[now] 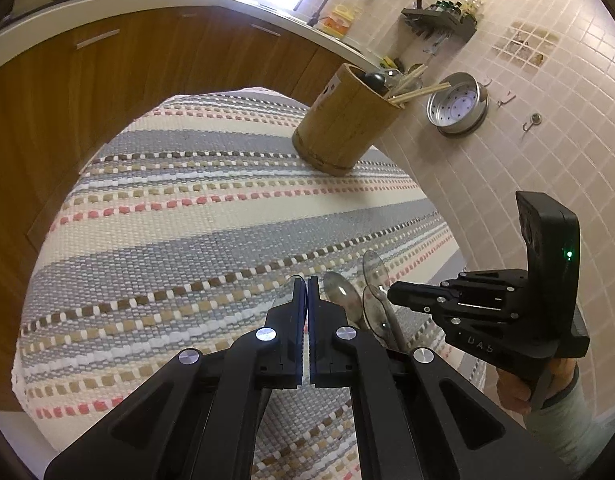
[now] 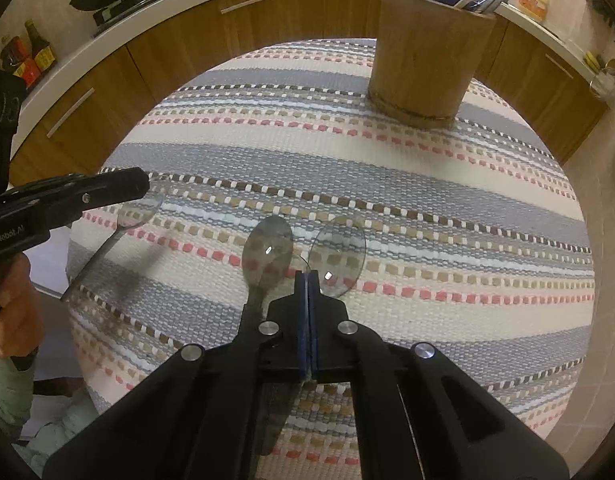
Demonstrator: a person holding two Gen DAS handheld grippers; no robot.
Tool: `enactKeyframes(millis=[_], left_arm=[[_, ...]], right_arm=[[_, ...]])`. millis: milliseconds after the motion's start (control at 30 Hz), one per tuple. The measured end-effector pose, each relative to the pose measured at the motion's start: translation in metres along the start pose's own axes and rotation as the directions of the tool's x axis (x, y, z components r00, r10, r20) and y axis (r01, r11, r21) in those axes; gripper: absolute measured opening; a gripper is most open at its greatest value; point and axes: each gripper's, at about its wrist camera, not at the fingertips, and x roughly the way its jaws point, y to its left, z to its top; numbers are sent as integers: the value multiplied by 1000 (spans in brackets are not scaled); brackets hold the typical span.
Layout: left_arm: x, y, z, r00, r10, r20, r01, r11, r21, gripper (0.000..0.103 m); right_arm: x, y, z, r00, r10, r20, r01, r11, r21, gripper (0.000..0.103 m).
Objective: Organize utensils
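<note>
Blue-padded fingers [image 2: 311, 292] of the right tool [image 2: 307, 280] are pressed together over the handle of a clear plastic spoon [image 2: 339, 256], whose bowl sticks out just past the tips. Just beside it a second smoky spoon [image 2: 267, 248] is seen on the striped woven cloth [image 2: 447, 208] covering the table. At the table's left edge, the left tool [image 2: 147, 184], gripped by a hand [image 2: 15, 304], is closed on a third clear spoon [image 2: 141, 210], raised off the cloth. Near the far edge a wooden utensil holder [image 2: 423, 56] is stood upright, with utensils [image 1: 403, 84] inside.
</note>
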Motion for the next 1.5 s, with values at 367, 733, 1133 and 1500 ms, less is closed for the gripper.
enactKeyframes(millis=[367, 733, 1133, 1500], left_arm=[[1, -8, 8, 1000, -19, 22, 19, 1000, 22, 0], [1, 7, 4, 999, -48, 23, 48, 999, 10, 0], [-3, 11, 7, 995, -98, 28, 97, 995, 15, 0], [-10, -16, 25, 985, -157, 69, 153, 986, 68, 0]], right_arm=[[-4, -3, -7, 998, 53, -24, -53, 999, -1, 40], [28, 27, 3, 993, -43, -106, 32, 995, -96, 35], [12, 20, 5, 998, -20, -68, 15, 997, -75, 9], [1, -16, -8, 997, 68, -25, -68, 998, 9, 9]])
